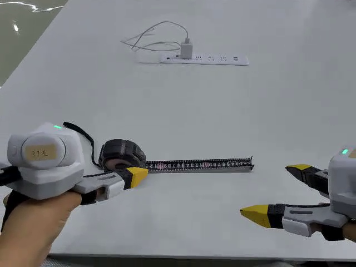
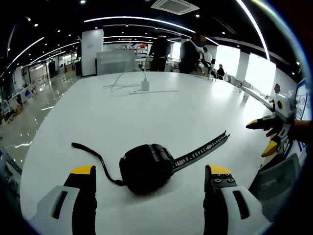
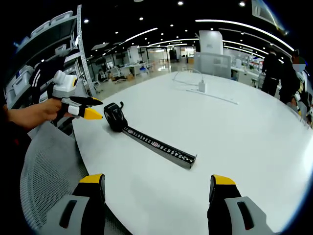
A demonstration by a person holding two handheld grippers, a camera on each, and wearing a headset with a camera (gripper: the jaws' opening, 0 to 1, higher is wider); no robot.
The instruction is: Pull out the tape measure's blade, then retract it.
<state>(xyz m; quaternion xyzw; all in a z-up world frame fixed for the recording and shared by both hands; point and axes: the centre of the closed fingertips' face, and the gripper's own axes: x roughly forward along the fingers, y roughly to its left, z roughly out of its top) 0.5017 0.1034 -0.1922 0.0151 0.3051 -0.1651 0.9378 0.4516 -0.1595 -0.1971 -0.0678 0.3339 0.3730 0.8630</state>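
A black tape measure (image 1: 122,156) lies on the white table (image 1: 222,111), its blade (image 1: 200,165) pulled out to the right and flat on the surface. The left gripper (image 2: 150,171) is open, its fingers either side of the case (image 2: 146,166) with gaps on both sides; its near yellow fingertip (image 1: 137,174) sits just in front of the case. The right gripper (image 1: 278,191) is open and holds nothing, to the right of the blade's end hook (image 1: 251,165) and apart from it. In the right gripper view the blade (image 3: 156,144) runs toward me from the case (image 3: 114,115).
A white power strip (image 1: 203,58) with a plugged-in charger (image 1: 186,51) and a looped cable (image 1: 150,39) lies at the far side. The case's black strap (image 1: 78,130) trails left. The table's front edge (image 1: 194,257) is close below both grippers.
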